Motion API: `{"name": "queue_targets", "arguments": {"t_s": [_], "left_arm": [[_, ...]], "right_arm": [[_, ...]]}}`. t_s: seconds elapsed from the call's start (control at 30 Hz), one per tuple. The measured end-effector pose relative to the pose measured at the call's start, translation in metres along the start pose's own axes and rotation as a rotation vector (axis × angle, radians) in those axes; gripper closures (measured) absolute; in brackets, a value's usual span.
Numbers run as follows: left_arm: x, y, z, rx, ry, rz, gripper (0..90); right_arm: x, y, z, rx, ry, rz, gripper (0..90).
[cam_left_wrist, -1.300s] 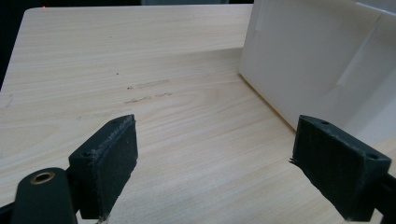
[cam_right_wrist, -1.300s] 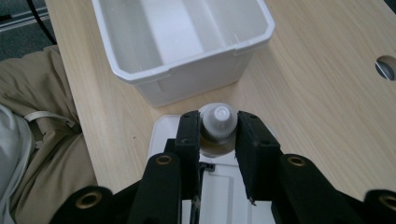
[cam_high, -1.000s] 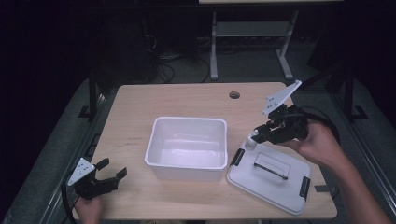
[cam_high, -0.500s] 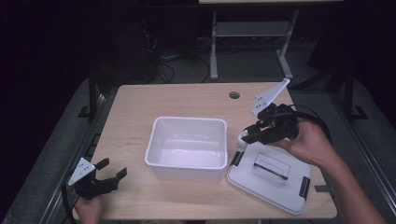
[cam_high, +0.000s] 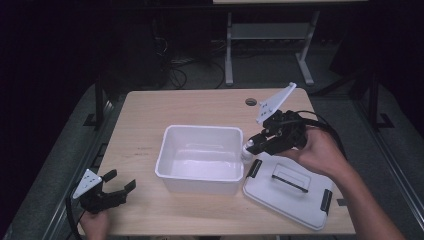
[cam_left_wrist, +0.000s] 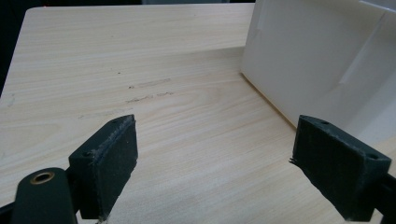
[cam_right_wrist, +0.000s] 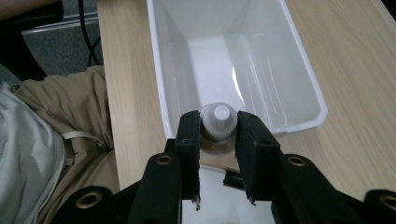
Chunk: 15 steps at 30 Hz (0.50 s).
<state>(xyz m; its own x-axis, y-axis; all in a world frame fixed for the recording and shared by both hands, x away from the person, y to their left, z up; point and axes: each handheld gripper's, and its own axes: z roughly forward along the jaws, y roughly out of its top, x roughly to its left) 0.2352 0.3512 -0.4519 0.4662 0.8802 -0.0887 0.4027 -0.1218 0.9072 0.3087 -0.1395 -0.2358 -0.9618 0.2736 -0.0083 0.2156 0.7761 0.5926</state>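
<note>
Bin (cam_high: 200, 175) mid-table (cam_high: 150, 110), lid (cam_high: 295, 192) just right of it, bottle (cam_high: 248, 146) at bin's right rim

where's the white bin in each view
High view: the white bin sits mid-table, left of the lid.
Left gripper view: its outer wall fills the upper right.
Right gripper view: its open inside lies beyond the small bottle.
Shared landmark: the wooden table.
</note>
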Motion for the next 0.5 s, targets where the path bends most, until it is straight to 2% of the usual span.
{"name": "queue_targets", "arguments": {"t_s": [0.5], "left_arm": [[0.0,0.0,0.0,-0.002,0.0,0.0,13.0]], "right_arm": [[0.004,0.015,0.016,-0.002,0.038,-0.021,70.8]]}}
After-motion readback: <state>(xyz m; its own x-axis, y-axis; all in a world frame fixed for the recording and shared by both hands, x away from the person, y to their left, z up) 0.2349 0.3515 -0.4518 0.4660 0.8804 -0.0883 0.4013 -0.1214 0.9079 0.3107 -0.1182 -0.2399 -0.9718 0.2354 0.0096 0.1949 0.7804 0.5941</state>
